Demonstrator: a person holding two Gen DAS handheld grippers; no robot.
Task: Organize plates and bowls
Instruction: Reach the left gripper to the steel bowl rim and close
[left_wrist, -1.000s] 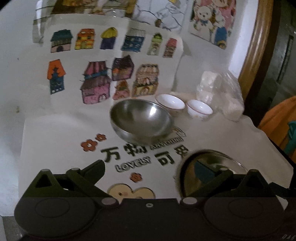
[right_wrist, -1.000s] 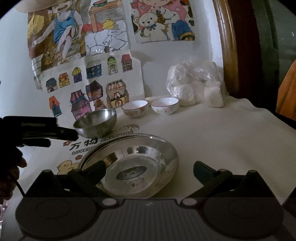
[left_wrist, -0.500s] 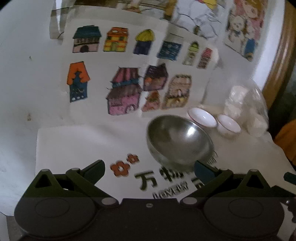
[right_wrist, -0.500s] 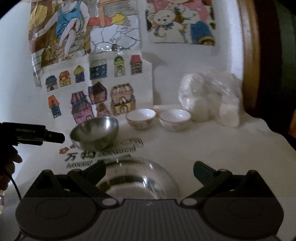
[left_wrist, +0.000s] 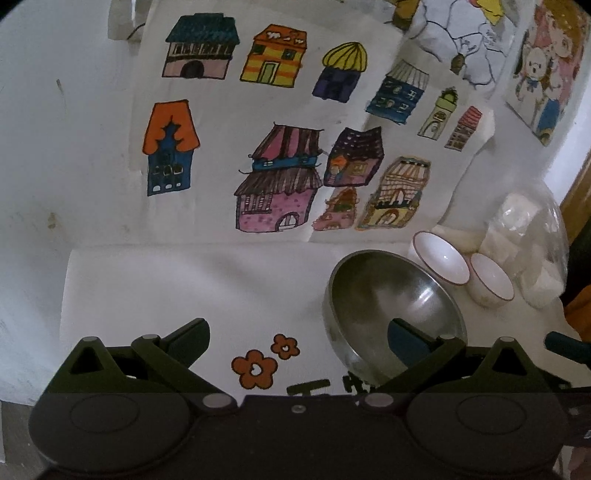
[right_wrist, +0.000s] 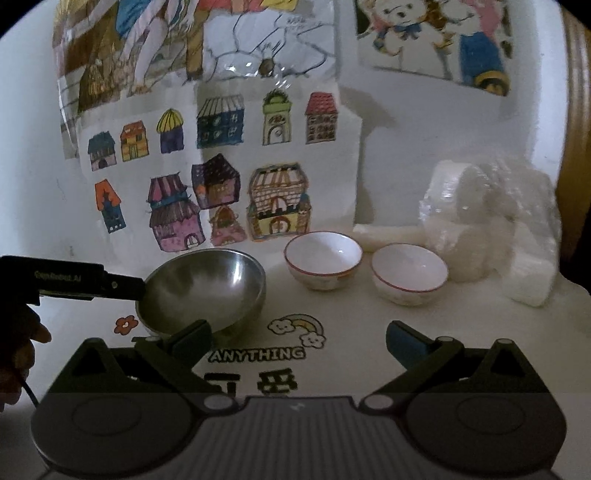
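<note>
A white cloth-covered table (right_wrist: 461, 343), printed with orange flowers, a rainbow and the word "ANYTHING", stood against a wall hung with children's drawings of colourful houses. Near the back edge of the table three bowls sat in a loose row, each upright and apart from the others. A round, shiny stainless-steel bowl (right_wrist: 207, 288) sat toward the left end of the row. Just to its right was a small white ceramic bowl with a thin red rim (right_wrist: 323, 264), and beside that a second small white red-rimmed bowl (right_wrist: 410, 273). Near the back right corner lay a clear plastic bag of white blocks (right_wrist: 495, 229). The left gripper (left_wrist: 297, 334) had its fingers spread wide and held nothing; its right finger (left_wrist: 406, 341) reached over the near rim of the steel bowl, while the left finger hung over bare cloth. From the right wrist view, this gripper appeared as a dark bar reaching in from the left side to the bowl's rim, held by a person's hand (right_wrist: 22, 343). The right gripper (right_wrist: 297, 336) was also spread wide and empty, hovering over the printed cloth in front of the bowls. No plate showed in either view. Nothing appeared stacked or nested, so the sorting of the bowls looked largely undone, with a grasp of the steel bowl's rim the likely step in hand.
</note>
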